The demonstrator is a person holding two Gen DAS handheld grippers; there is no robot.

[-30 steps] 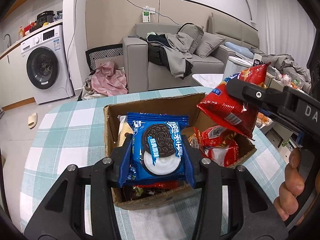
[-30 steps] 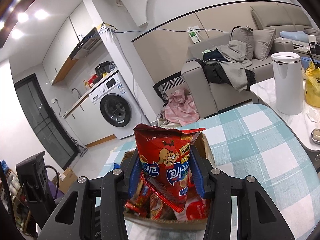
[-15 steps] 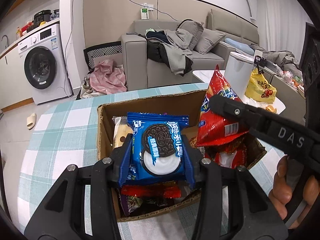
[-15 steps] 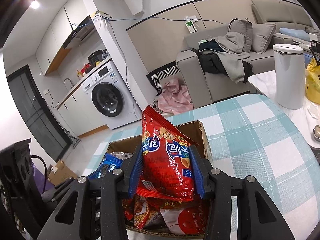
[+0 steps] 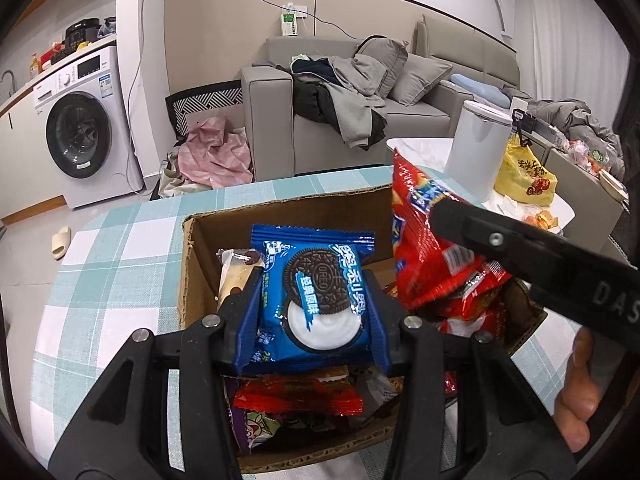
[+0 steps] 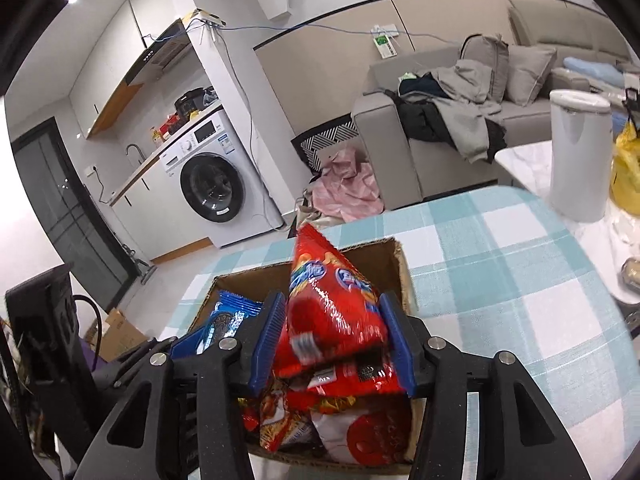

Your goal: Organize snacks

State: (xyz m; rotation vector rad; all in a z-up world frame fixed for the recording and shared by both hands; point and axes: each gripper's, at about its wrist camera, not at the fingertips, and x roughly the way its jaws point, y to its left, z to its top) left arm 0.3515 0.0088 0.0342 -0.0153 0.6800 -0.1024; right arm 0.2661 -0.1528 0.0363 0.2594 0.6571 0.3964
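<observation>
cookie pack point(image 5: 316, 300): blue | chip bag point(image 6: 332, 316): red, blurred | tablecloth point(image 5: 116, 264): teal-white check

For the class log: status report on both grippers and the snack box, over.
Left gripper shut on Oreo pack. Right gripper jaws just opening, red chip bag between them, over cardboard box. Nothing in the way.

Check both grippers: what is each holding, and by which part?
The left gripper clamps the blue Oreo pack by its side edges. The right gripper, jaws just opening, has the red snack bag loose between them.
</observation>
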